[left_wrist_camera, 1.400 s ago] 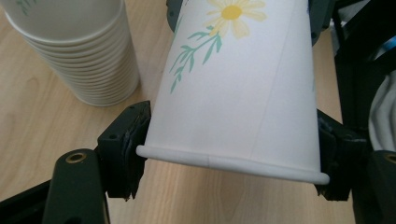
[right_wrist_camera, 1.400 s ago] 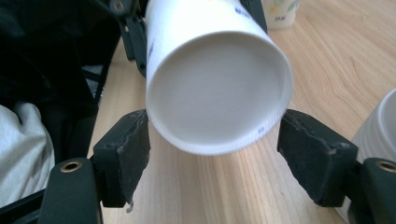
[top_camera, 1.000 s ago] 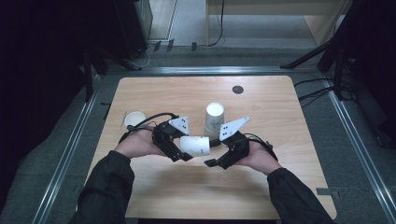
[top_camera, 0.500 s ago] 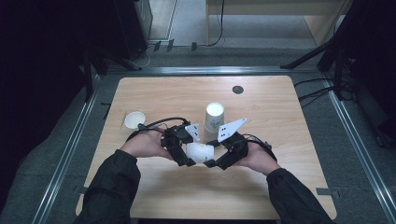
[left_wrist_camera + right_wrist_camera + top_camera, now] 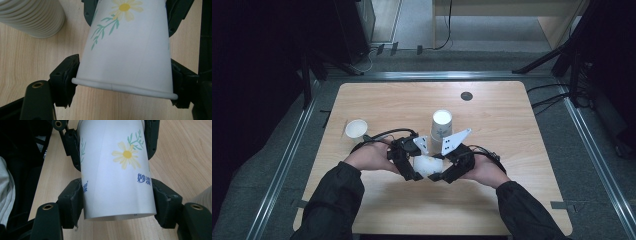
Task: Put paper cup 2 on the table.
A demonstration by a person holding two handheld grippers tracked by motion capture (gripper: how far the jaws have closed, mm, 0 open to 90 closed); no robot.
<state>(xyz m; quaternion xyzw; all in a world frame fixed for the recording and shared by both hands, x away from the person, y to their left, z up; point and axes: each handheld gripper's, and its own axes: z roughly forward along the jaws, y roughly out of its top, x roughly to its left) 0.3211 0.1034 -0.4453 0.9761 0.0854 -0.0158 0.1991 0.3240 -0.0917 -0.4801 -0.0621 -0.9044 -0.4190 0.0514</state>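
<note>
A white paper cup (image 5: 427,165) printed with a yellow daisy lies on its side just above the table, between both hands. My left gripper (image 5: 416,171) is shut on its rim end (image 5: 125,87), one jaw on each side. My right gripper (image 5: 438,175) is shut on its base end (image 5: 120,212), also one jaw per side. In each gripper view the other gripper's jaws clasp the far end of the cup (image 5: 112,170). The cup (image 5: 130,45) hides the table between the jaws.
A tall stack of white paper cups (image 5: 441,125) stands upright just beyond the hands, its ribbed rims (image 5: 30,17) close to the held cup. A single cup (image 5: 355,129) stands at the left. A black disc (image 5: 466,95) sits in the far tabletop.
The left hand has carried the cup to the right and a little toward the near edge. The two grippers have drawn together, one at each end of the cup.
</note>
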